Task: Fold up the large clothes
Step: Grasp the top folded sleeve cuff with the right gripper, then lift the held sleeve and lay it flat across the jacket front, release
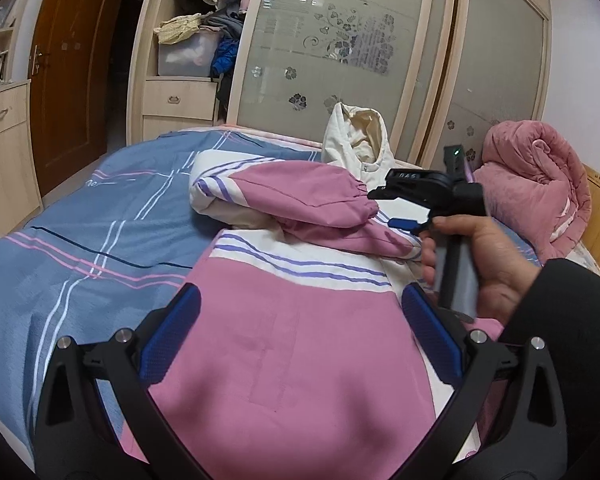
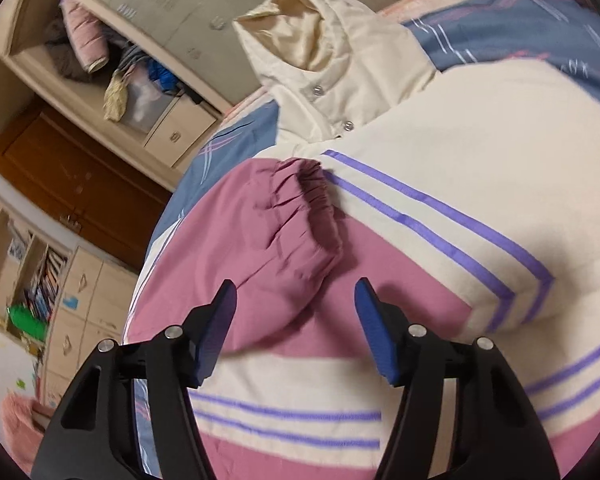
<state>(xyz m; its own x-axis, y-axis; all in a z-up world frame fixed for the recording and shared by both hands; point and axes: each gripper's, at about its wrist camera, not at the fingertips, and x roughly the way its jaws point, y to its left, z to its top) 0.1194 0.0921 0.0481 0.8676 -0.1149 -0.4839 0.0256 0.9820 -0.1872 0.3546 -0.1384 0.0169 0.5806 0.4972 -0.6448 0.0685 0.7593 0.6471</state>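
The right gripper (image 2: 296, 304) hangs over the jacket (image 2: 439, 216) with its jaws apart and nothing pinched between them; the blue pads (image 2: 216, 332) stand on either side of the pink sleeve (image 2: 276, 224), close above it, and whether either pad brushes the cloth cannot be told. That sleeve lies folded across the jacket's body, its gathered cuff (image 2: 319, 196) resting beside the two purple stripes (image 2: 439, 216) on the cream panel. In the left wrist view the right gripper (image 1: 399, 208) shows from the side, gripped by a hand (image 1: 479, 264) in a dark sleeve (image 1: 571, 320), with its tips just above the jacket by the cuff (image 1: 363, 200). The left gripper (image 1: 300, 312) is wide open and empty, its blue pads (image 1: 172, 336) spread over the pink lower part of the jacket (image 1: 292, 352); contact with the cloth cannot be judged. The jacket lies on a bed with a blue plaid sheet (image 1: 80, 240), its cream hood (image 1: 355, 136) standing up at the far end, toward the wardrobe's frosted sliding doors (image 1: 323, 60). Beyond the jacket to the right sits a rolled pink quilt (image 1: 535, 180). Past the jacket's far left corner an open wardrobe bay (image 1: 192, 40) holds piled clothes and a clear storage box, and a brown door (image 1: 68, 72) stands left of that.
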